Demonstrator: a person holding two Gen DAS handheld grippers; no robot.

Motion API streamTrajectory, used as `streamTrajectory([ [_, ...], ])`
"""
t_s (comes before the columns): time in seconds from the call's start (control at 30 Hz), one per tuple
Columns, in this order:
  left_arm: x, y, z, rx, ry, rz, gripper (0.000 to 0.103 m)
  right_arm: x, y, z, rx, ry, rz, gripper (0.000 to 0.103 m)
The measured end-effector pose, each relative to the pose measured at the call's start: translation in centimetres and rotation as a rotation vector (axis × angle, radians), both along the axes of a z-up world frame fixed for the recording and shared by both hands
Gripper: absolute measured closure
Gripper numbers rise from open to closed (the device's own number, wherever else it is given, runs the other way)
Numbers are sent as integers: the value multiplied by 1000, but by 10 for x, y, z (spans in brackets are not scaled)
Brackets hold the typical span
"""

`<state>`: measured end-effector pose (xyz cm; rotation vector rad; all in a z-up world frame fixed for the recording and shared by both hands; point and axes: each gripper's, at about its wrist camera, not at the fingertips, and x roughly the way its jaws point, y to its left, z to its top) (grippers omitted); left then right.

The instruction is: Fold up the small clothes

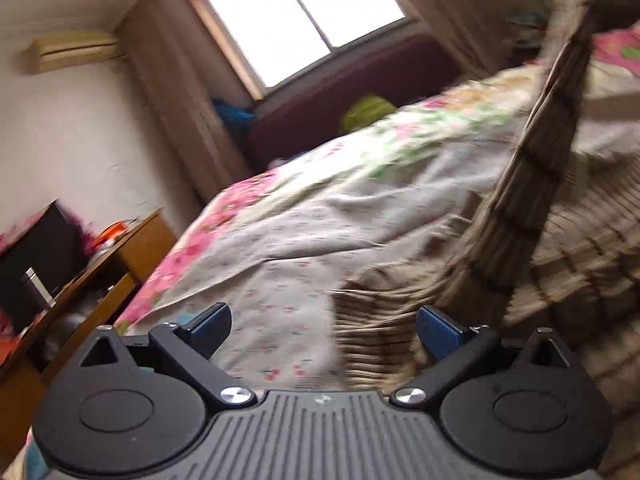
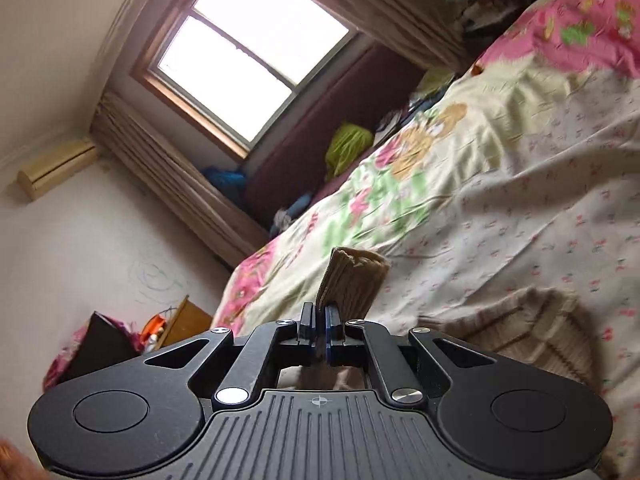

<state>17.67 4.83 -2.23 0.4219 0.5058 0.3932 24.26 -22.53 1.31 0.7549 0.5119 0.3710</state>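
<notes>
The right claw (image 2: 320, 322) is seen clamped tight on an edge of the striped beige garment (image 2: 352, 284), which is lifted off the floral bed (image 2: 520, 184). The left claw (image 1: 322, 330) is held wide apart, nothing gripped, the garment's remainder (image 1: 560, 264) draped just beyond it, blurred.

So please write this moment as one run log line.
right gripper: shut on striped garment | left gripper: open, empty | bed
</notes>
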Motion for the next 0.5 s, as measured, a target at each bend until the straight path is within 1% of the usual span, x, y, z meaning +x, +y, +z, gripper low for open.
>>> streamTrajectory([
  [0.03, -1, 4, -2, -10, 5, 8, 0, -2, -3, -14, -39, 36, -19, 99],
  [0.1, -1, 7, -15, -19, 68, -5, 0, -2, -8, -50, -125, 136, -50, 99],
  [0.17, -3, 3, -30, 25, 127, -29, 0, -1, -9, -82, -202, 231, -72, 99],
  [0.2, -6, -1, -32, 52, 128, -40, 0, -1, -11, -92, -213, 265, -84, 98],
  [0.23, -9, -4, -30, 67, 124, -51, 0, -3, -15, -102, -202, 292, -85, 98],
  [0.3, -13, -4, -25, 65, 126, -67, 0, -7, -22, -105, -171, 292, -95, 98],
  [0.33, -15, -4, -25, 66, 132, -64, 0, -10, -24, -102, -175, 277, -100, 98],
  [0.4, -22, -3, -23, 64, 145, -59, 0, -11, -29, -94, -195, 251, -110, 93],
  [0.5, -32, 0, -15, 33, 146, -70, 0, -12, -37, -88, -181, 240, -113, 93],
])
